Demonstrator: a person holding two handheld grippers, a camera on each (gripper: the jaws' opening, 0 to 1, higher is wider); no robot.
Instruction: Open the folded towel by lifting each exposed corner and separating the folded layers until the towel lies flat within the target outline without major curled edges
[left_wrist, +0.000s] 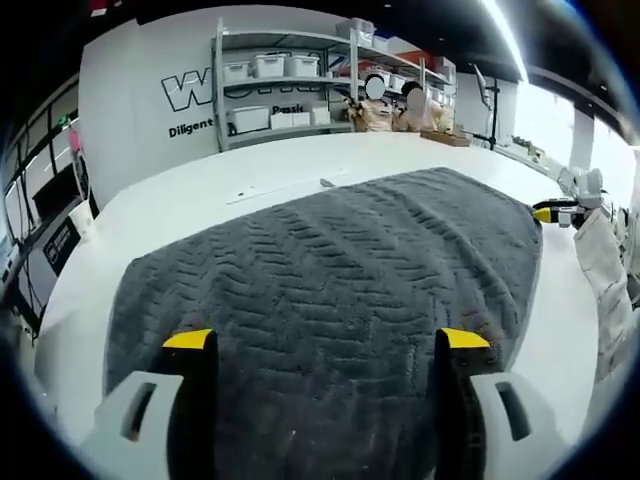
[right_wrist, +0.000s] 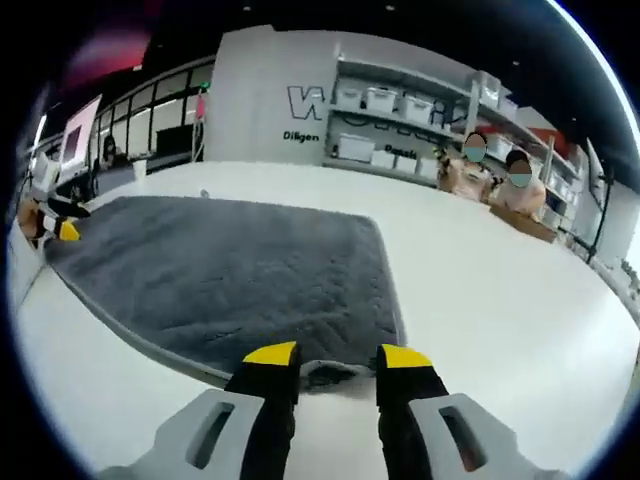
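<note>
A dark grey towel (left_wrist: 330, 270) with a zigzag weave lies spread across the white table (left_wrist: 200, 190). My left gripper (left_wrist: 327, 340) is open, its yellow-tipped jaws wide apart over the towel's near edge with nothing between them. My right gripper (right_wrist: 338, 355) has its jaws drawn close on a bunched corner of the towel (right_wrist: 330, 375), which fills the gap between them. In the left gripper view the right gripper (left_wrist: 555, 212) sits at the towel's far right corner. In the right gripper view the left gripper (right_wrist: 60, 228) is at the towel's (right_wrist: 230, 270) far left corner.
Metal shelves (left_wrist: 290, 80) with white bins stand against the back wall, and two people (right_wrist: 495, 175) sit behind the table. A small thin object (left_wrist: 327, 182) lies on the table beyond the towel. Bare tabletop (right_wrist: 480, 290) stretches right of the towel.
</note>
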